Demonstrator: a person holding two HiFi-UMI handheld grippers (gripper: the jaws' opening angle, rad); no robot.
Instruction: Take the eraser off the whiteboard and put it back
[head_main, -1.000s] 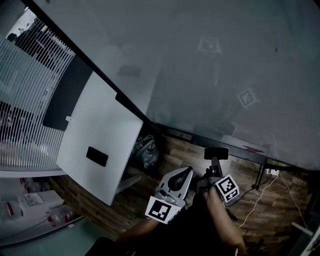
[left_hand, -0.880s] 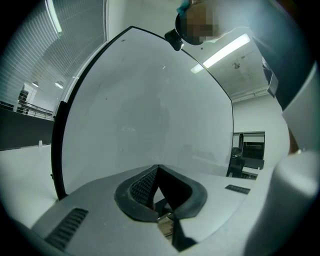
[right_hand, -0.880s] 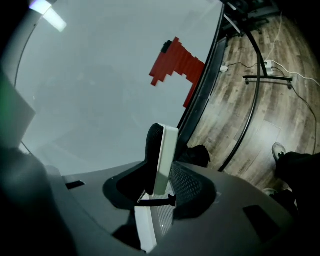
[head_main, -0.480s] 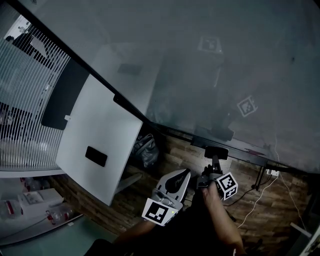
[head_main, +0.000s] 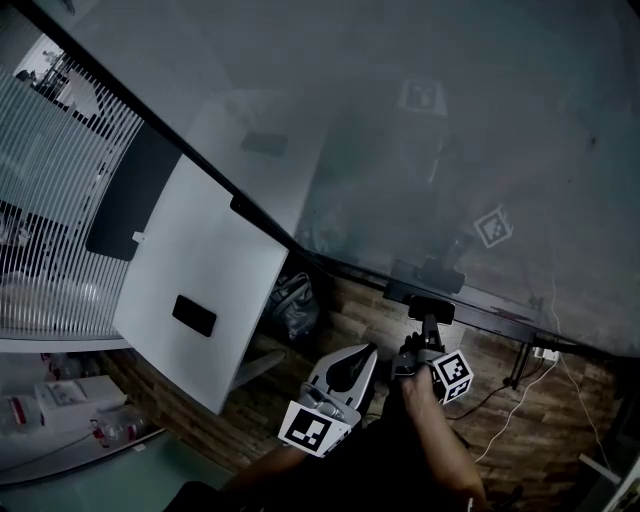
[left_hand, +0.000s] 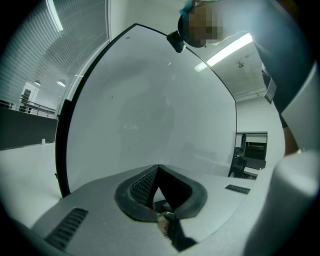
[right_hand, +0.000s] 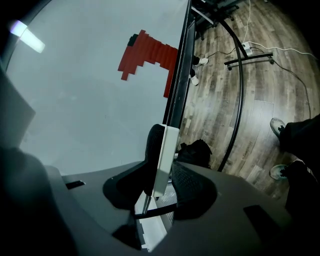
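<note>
The eraser (head_main: 432, 309), black felt with a white back, is clamped between the jaws of my right gripper (head_main: 429, 325) just under the whiteboard's (head_main: 450, 130) lower rail (head_main: 470, 305). In the right gripper view the eraser (right_hand: 159, 152) stands on edge in the right gripper (right_hand: 162, 167), next to the board (right_hand: 85, 105), which bears a red stepped drawing (right_hand: 147, 55). My left gripper (head_main: 362, 356) hovers beside it to the left, shut with nothing in it. The left gripper (left_hand: 157, 169) faces the bare board (left_hand: 150, 110).
A second white panel (head_main: 190, 290) with a small black rectangle (head_main: 194, 314) leans at the left. A dark bag (head_main: 293, 303) lies on the wood floor below the board. Cables (head_main: 520, 395) and the stand's legs (right_hand: 240, 90) run along the floor at right.
The right gripper has rolled a little and sunk slightly with the eraser, staying close under the board's lower rail. The left gripper has hardly moved.
</note>
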